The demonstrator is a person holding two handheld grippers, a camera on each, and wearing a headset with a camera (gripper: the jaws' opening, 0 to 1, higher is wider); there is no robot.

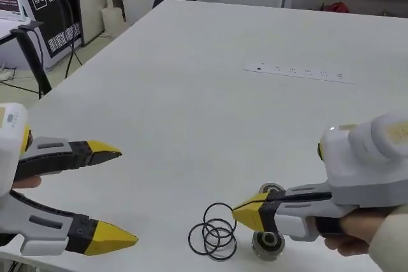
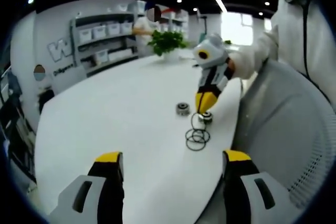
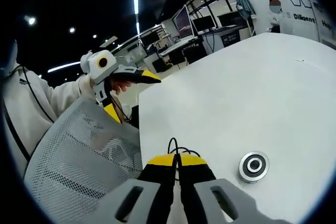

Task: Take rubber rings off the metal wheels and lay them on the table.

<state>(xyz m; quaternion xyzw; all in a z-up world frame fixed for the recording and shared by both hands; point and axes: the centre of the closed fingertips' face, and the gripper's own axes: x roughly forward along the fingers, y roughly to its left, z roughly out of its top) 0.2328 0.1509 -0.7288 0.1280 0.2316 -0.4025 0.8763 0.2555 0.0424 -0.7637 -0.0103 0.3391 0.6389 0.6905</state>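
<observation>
The rubber ring point(image 1: 220, 205) in my right claw point(image 1: 239, 211) was thin, black and floppy. I judged it nearly weightless, stretchy, and grippy enough to cling to metal, so it was best pinched across its cord at one spot rather than squeezed flat. It stood up as a loop at the upper edge of the pile of rings point(image 1: 213, 235), which lay loose and overlapping on the white desk point(image 1: 191, 93). My right claw was closed tight with that loop sticking out past the yellow tips, so I took it to be clamped on the ring, though the contact point itself was too small to make out. Just right of the pile sat one metal wheel point(image 1: 268, 244), small, stiff and surely heavier than the rings. A second wheel point(image 1: 271, 189) lay just beyond it, partly behind my right claw. That claw reached in low and nearly level from the pile's right. My left claw point(image 1: 127, 197) hung well to the left of the pile, its jaws wide apart and empty, pointing toward it.
</observation>
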